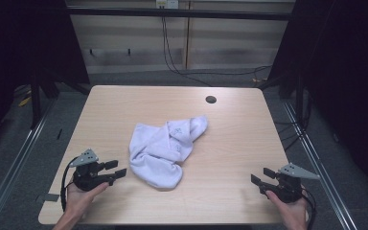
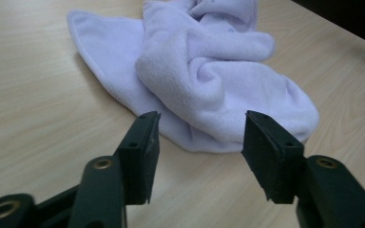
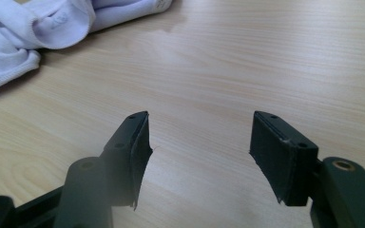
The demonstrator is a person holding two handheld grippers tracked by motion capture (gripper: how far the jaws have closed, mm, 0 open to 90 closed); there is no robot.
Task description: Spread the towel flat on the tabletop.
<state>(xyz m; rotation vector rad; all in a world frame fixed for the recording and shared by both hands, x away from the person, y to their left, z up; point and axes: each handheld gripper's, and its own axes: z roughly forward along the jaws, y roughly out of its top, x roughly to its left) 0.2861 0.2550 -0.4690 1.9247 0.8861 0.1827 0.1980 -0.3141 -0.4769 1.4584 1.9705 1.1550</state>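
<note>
A crumpled pale lilac towel (image 1: 165,148) lies in a heap at the middle of the wooden table (image 1: 230,129). My left gripper (image 1: 117,169) rests near the front left edge, jaws open and empty, pointing at the towel's near end a short way off. In the left gripper view the towel (image 2: 209,71) lies just beyond the open jaws (image 2: 200,137). My right gripper (image 1: 261,176) sits at the front right, open and empty, well apart from the cloth. In the right gripper view the towel (image 3: 33,28) lies at the top left, with bare wood between the jaws (image 3: 199,142).
A round cable hole (image 1: 211,99) sits near the table's far edge. Dark frame posts and curtains stand at both sides, with metal rails (image 1: 9,163) along the floor. Cables (image 1: 172,57) hang down the back wall.
</note>
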